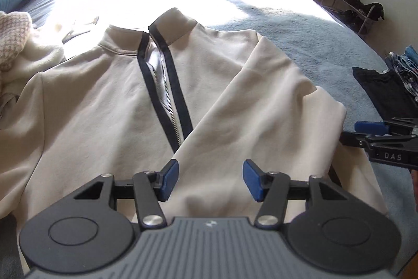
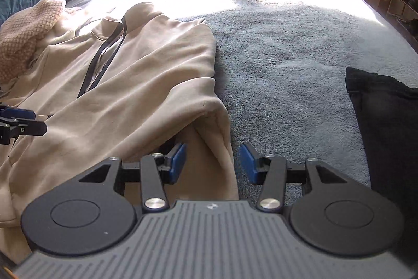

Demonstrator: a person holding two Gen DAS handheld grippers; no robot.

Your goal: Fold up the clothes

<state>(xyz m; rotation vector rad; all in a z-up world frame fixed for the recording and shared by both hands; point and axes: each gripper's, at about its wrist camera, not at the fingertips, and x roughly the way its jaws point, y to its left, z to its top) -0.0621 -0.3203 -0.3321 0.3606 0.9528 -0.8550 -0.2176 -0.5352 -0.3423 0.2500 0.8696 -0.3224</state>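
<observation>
Both tools, left tool [image 1: 210, 179] and right tool [image 2: 213, 164], hang spread over the beige zip sweater [image 1: 109, 106].

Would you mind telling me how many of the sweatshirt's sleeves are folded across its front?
1: the sleeve on the right gripper's side crosses the beige sweatshirt; the other sleeve is out of view.

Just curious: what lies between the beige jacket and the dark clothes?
Only bare blue blanket separates the jacket from the dark clothes; the right wrist view shows it.
</observation>
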